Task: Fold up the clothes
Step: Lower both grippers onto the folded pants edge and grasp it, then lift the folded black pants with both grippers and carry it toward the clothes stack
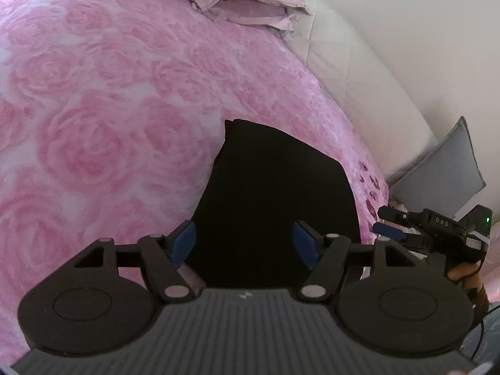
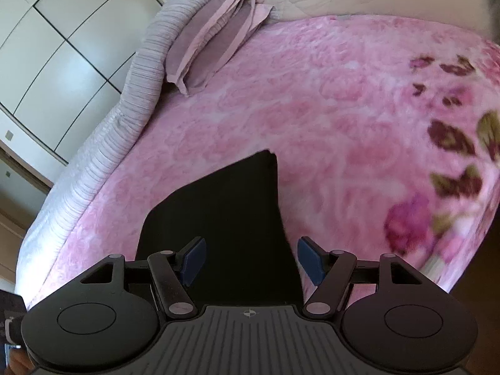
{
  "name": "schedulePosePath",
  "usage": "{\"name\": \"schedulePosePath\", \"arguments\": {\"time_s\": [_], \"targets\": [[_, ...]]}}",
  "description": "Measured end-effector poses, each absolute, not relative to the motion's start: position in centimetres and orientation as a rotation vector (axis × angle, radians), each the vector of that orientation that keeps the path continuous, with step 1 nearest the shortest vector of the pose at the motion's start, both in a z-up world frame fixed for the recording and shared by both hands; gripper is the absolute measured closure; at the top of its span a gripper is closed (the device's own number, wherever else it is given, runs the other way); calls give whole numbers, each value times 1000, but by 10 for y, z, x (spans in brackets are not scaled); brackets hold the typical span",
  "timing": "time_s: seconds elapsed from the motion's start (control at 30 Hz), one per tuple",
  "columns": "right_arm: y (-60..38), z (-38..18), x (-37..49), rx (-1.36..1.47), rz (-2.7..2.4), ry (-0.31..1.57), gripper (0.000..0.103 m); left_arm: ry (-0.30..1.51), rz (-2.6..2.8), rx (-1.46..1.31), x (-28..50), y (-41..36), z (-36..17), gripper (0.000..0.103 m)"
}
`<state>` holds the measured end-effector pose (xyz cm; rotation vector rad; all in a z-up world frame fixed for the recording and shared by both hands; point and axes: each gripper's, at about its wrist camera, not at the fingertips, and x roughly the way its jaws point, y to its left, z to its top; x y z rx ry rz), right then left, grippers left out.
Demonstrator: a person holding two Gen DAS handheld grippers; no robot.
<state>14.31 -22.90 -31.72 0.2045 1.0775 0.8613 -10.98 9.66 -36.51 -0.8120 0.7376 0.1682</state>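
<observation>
left gripper [image 1: 245, 243] jaws apart, empty | right gripper [image 2: 251, 261] likewise | black folded garment [image 1: 275, 193] lower centre on pink rose blanket [image 1: 109, 109]

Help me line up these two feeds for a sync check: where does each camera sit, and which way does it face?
Left wrist view: sits on the left gripper, looking down over the black garment on the pink blanket; the right gripper and the hand holding it show at the right edge.
Right wrist view: sits on the right gripper, looking down over the garment toward the wardrobe; its own open fingers show.
Shared: garment, blanket, mauve pillow.
</observation>
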Motion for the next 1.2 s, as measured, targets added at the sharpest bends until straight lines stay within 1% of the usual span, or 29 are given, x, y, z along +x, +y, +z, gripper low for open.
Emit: {"name": "schedulePosePath", "arguments": {"time_s": [0.2,0.47,0.53,0.6,0.77,0.87,0.97,1.07,1.2], "targets": [[-217,-332,180,201,851,1230,34,734,199,-889,-84,110,-381,37],[-199,-362,207,192,861,1334,32,787,176,-957,-60,123,-409,37],[-195,-368,211,201,886,1343,29,781,167,-991,-57,127,-418,37],[-190,-375,214,213,909,1356,22,773,173,-1019,-54,131,-426,37],[-180,-390,219,243,973,1379,16,705,156,-1126,-51,138,-438,35],[-179,-395,221,280,1003,1394,16,688,126,-1175,-44,138,-442,35],[-176,-397,220,290,1038,1408,17,712,87,-1132,-30,130,-443,35],[-171,-403,218,330,1067,1428,28,728,78,-1096,-20,123,-443,35],[-162,-413,218,397,1083,1447,29,723,77,-1104,-12,119,-447,43]]}}
